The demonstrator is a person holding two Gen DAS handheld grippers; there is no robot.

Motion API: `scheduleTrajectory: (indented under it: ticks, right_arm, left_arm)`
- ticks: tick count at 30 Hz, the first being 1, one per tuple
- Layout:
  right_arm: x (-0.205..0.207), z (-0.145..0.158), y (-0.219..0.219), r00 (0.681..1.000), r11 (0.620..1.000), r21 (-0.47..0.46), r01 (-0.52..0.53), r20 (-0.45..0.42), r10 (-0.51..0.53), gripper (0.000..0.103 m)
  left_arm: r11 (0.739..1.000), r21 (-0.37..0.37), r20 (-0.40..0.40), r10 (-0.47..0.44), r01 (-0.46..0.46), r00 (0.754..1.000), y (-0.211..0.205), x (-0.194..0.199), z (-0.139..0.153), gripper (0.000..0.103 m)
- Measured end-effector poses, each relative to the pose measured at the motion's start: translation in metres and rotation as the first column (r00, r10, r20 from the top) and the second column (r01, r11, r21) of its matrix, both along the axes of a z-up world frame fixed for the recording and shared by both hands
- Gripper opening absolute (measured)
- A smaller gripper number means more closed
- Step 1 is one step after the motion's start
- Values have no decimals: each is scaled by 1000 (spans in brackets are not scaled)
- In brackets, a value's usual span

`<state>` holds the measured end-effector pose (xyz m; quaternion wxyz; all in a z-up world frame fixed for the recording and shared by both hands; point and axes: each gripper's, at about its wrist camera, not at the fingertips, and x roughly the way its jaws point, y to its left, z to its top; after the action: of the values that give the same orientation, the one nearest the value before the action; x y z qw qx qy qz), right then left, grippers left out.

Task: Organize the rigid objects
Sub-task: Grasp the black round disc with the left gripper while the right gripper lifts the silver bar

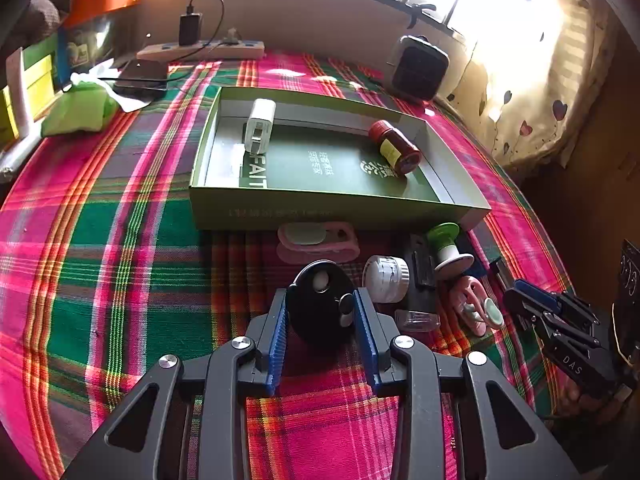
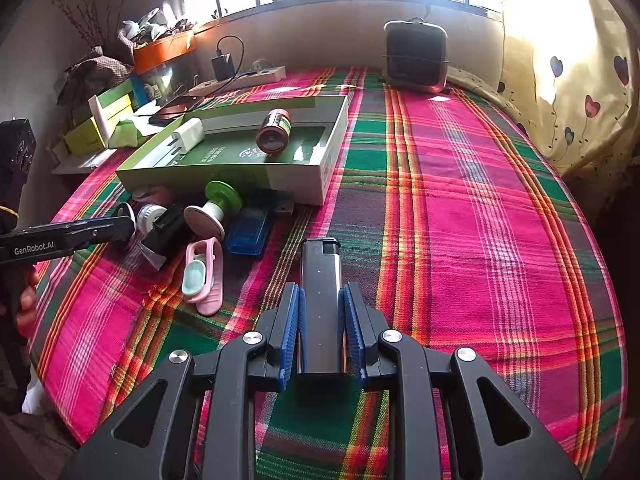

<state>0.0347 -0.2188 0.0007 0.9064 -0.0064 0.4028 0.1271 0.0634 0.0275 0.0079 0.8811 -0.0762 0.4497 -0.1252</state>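
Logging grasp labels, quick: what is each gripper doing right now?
Left gripper: closed on the black oval object.
Right gripper: closed on the silver lighter.

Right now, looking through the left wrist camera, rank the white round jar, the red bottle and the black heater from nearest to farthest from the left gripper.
1. White round jar: on the cloth just right of the left gripper.
2. Red bottle: lying in the green box, right end.
3. Black heater: far right, by the wall.
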Motion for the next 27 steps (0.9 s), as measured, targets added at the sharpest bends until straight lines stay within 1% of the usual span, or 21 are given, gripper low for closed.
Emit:
scheduleTrajectory:
  ticks: [19, 27]
  right_arm:
    - [-1, 1, 1, 1000, 1000, -5, 3, 3, -2, 24]
    - [2, 3, -1, 1000, 1000, 17, 10, -12, -9, 24]
  left_arm:
    - [1000, -3, 1, 1, -1, 1000, 1, 0, 0, 31]
    - [1000, -18, 18, 7, -7, 1000, 4, -2, 10, 31]
